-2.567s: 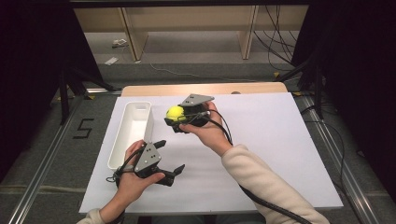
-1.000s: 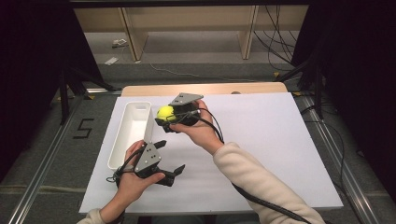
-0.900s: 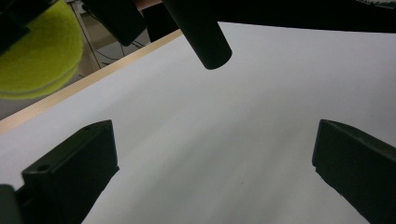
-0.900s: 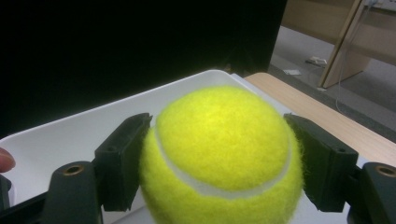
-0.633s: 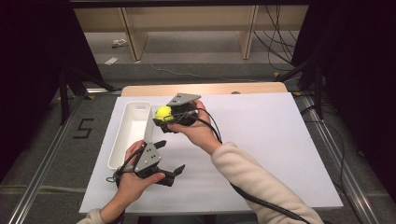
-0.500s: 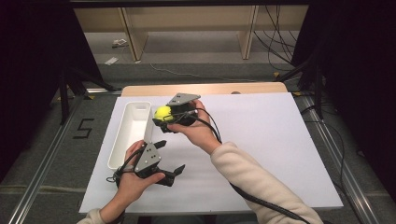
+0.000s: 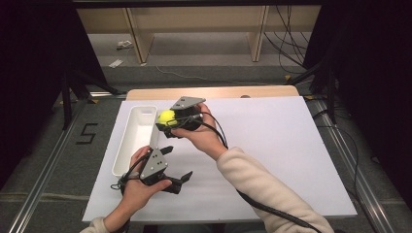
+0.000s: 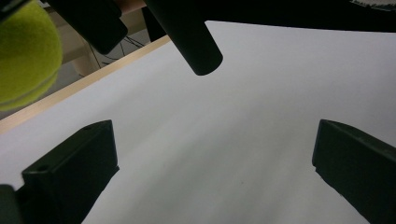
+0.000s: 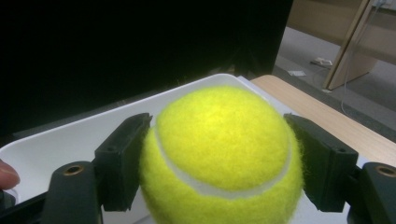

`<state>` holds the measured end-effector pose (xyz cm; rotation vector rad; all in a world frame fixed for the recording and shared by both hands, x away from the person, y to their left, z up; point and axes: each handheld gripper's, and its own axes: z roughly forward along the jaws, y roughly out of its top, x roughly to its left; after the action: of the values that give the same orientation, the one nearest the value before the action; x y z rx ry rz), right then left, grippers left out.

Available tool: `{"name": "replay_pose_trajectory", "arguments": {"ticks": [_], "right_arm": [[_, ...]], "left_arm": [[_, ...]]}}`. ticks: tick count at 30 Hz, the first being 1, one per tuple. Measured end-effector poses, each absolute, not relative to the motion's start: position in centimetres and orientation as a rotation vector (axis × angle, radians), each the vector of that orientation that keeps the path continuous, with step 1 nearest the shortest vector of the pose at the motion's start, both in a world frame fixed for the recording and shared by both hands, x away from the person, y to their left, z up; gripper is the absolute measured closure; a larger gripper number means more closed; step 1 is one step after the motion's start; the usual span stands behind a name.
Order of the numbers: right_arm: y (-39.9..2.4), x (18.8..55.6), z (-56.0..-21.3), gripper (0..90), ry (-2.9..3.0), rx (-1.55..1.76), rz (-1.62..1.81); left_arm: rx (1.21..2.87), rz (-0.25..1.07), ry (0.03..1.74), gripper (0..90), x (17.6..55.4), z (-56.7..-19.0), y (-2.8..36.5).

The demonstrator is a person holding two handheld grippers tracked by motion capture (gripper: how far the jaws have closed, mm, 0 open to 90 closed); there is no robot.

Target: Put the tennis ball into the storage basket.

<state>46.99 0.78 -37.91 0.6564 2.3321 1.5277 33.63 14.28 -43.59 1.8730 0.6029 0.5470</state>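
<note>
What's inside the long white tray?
The white tray looks bare inside. The right gripper holds the tennis ball at its edge, and hides a bit of the floor there.

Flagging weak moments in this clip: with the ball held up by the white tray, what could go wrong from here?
1. The right tongs pinch the tennis ball only at its sides, so it could squirt out if the squeeze eases.
2. In the high view the ball sits about over the white tray's near rim; released here, it may strike the rim and bounce onto the table.
3. The left tongs rest open beside the tray and could nudge it.
</note>
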Motion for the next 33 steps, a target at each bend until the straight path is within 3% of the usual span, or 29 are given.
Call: {"name": "replay_pose_trajectory", "arguments": {"ticks": [33], "right_arm": [[2.0,47.1,-37.9,26.8,2.349,0.647,1.531]], "left_arm": [[1.876,0.549,0.598,0.0,33.6,-43.6,14.3]]}}
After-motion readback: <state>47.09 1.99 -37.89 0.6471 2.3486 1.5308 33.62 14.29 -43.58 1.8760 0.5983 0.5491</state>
